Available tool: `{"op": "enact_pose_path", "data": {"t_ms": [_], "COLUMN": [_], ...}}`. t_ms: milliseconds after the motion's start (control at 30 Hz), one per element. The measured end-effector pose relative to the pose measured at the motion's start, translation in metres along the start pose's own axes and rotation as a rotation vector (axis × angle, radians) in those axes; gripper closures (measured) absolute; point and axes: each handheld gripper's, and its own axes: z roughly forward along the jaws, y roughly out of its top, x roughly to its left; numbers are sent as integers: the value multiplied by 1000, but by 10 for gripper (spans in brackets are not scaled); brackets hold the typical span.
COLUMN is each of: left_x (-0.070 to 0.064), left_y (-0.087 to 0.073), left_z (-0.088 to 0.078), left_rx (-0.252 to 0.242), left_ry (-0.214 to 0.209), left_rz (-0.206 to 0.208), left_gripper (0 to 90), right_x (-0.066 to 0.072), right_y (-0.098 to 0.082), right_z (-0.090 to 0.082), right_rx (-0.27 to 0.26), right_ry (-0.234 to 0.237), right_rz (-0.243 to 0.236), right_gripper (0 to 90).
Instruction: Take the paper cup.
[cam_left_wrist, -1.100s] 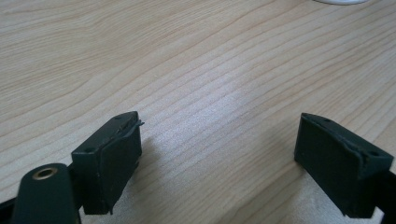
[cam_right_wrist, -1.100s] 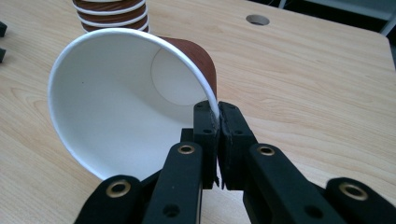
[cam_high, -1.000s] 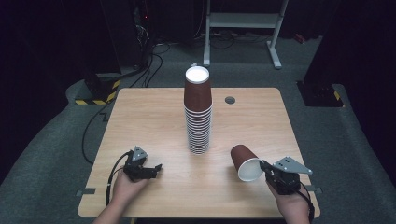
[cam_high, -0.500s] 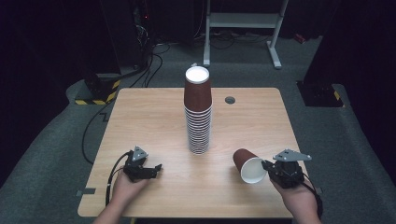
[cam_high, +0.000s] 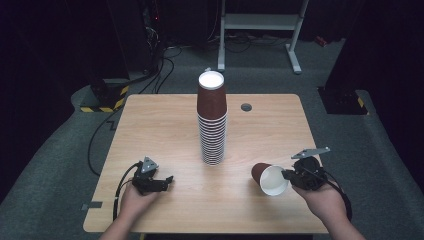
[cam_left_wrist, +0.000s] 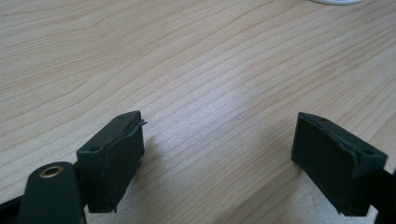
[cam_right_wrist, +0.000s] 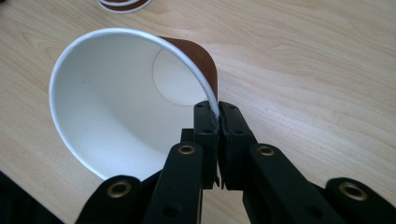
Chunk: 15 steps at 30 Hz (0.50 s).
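A tall stack of brown paper cups (cam_high: 212, 125), mouths down, stands in the middle of the wooden table (cam_high: 165, 130). One brown cup (cam_high: 267, 179) with a white inside is held tilted above the table's front right. My right gripper (cam_high: 286, 175) is shut on its rim. In the right gripper view the two pads pinch the cup's (cam_right_wrist: 107, 116) white rim at my right gripper (cam_right_wrist: 218, 112). My left gripper (cam_high: 167, 181) rests low at the front left, open. Its jaws have just been closing a little, with only bare wood between them at my left gripper (cam_left_wrist: 219, 149).
A round cable hole (cam_high: 246, 107) sits near the table's far edge. Behind the table stand a metal frame (cam_high: 260, 22) and a black-and-yellow striped block (cam_high: 102, 97), with cables on the grey floor. The stack's base (cam_right_wrist: 123, 4) lies just beyond the held cup.
My right gripper has lifted the cup and drawn it right and toward the front edge, turning its mouth more toward the camera. The left hand has stayed put.
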Motion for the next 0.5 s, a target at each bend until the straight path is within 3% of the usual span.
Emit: {"op": "enact_pose_path", "data": {"t_ms": [200, 300, 400, 500], "left_x": [0, 0, 0, 0], "left_y": [0, 0, 0, 0], "left_z": [0, 0, 0, 0], "left_rx": [-2, -3, -1, -1], "left_ry": [-3, -4, -6, -6], "left_rz": [2, 2, 5, 5], "left_gripper": [171, 171, 171, 172], "right_x": [-2, -2, -5, -5], "right_y": [10, 16, 21, 27], "right_z": [1, 2, 3, 2], "right_rx": [104, 141, 176, 206], "right_ry": [2, 17, 63, 60], "right_rz": [1, 2, 30, 28], "right_gripper": [864, 864, 863, 863]}}
